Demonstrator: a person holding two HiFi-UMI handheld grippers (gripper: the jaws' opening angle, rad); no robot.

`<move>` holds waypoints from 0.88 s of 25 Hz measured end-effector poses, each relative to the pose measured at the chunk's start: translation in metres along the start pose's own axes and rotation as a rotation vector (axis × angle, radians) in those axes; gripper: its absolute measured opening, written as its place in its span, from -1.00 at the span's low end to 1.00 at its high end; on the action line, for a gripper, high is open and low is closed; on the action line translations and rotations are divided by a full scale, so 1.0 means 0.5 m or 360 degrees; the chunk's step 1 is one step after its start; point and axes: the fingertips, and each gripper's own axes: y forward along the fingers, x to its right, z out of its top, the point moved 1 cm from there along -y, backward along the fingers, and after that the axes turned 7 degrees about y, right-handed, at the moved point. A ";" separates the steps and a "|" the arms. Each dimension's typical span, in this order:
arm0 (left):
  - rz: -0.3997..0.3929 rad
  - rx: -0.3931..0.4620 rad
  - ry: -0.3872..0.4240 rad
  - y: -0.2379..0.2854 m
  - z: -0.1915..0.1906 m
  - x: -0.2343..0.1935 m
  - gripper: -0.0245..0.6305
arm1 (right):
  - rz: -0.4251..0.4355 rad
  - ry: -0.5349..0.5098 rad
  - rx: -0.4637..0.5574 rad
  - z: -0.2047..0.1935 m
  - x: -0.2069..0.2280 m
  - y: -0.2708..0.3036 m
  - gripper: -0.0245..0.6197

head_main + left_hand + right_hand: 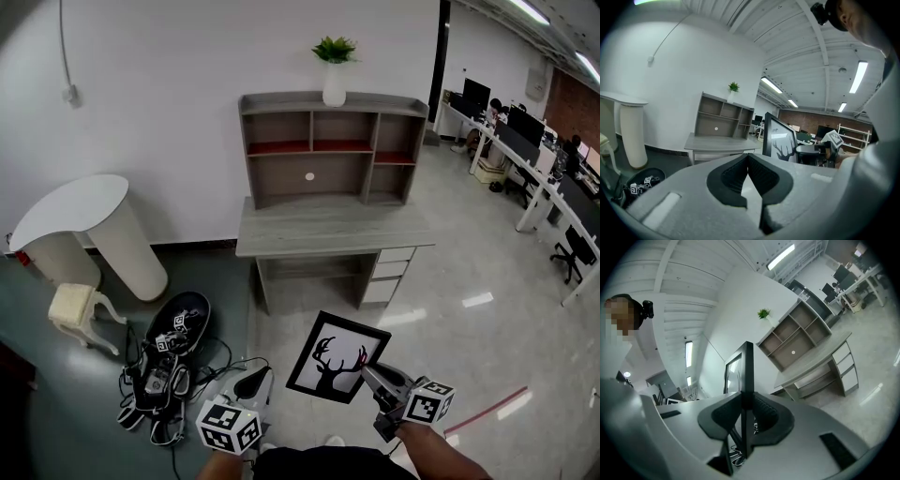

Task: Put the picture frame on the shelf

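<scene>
The picture frame [336,358], black-rimmed with a black deer silhouette on white, hangs above the floor in front of the desk. My right gripper [366,369] is shut on the frame's right edge. In the right gripper view the frame [747,371] stands edge-on between the pads of that gripper [746,409]. My left gripper [249,384] sits low to the frame's left, shut with nothing in it [749,168]; from there the frame [780,140] shows to the right. The grey shelf [328,145] stands on the desk [328,228] against the wall, several of its compartments bare.
A potted plant [334,66] tops the shelf. A white round table [75,211] and a small stool [80,305] stand at the left. A black case with gear and cables [173,347] lies on the floor near my left. Office desks [553,187] line the right.
</scene>
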 end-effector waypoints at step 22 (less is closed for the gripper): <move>-0.0024 -0.0114 0.0024 0.117 -0.031 0.131 -0.90 | -0.0043 0.0098 -0.0056 0.044 0.150 -0.084 -0.67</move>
